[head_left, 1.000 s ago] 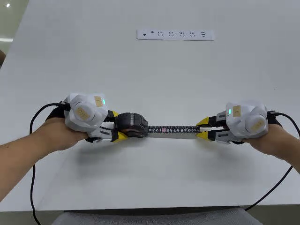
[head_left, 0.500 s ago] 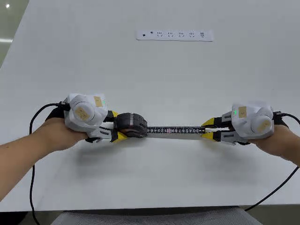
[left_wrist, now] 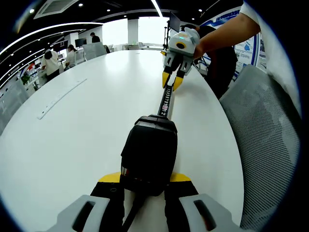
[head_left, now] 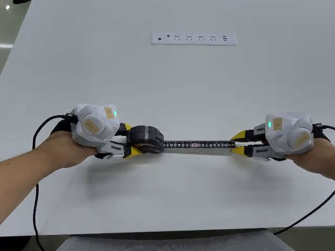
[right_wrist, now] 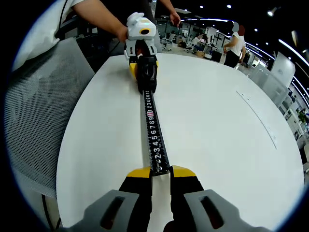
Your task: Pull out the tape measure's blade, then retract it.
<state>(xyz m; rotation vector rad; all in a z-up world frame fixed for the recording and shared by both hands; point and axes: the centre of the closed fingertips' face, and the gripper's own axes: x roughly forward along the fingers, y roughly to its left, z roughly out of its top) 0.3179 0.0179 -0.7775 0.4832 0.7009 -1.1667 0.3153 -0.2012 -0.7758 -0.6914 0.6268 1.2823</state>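
A black tape measure case rests on the white table, and my left gripper is shut on it. In the left gripper view the case sits between the yellow-tipped jaws. Its dark numbered blade runs out to the right, just above the tabletop. My right gripper is shut on the blade's end. The right gripper view shows the blade stretching from my jaws to the case, with the left gripper behind it. The right gripper appears far along the blade in the left gripper view.
A white power strip lies flat at the far side of the table. Black cables trail from both grippers over the near edge. A grey mesh chair stands at the table's near side. People stand in the room's background.
My right gripper has moved further right with the blade's end, drawing more blade out. The left gripper and the case have stayed put.
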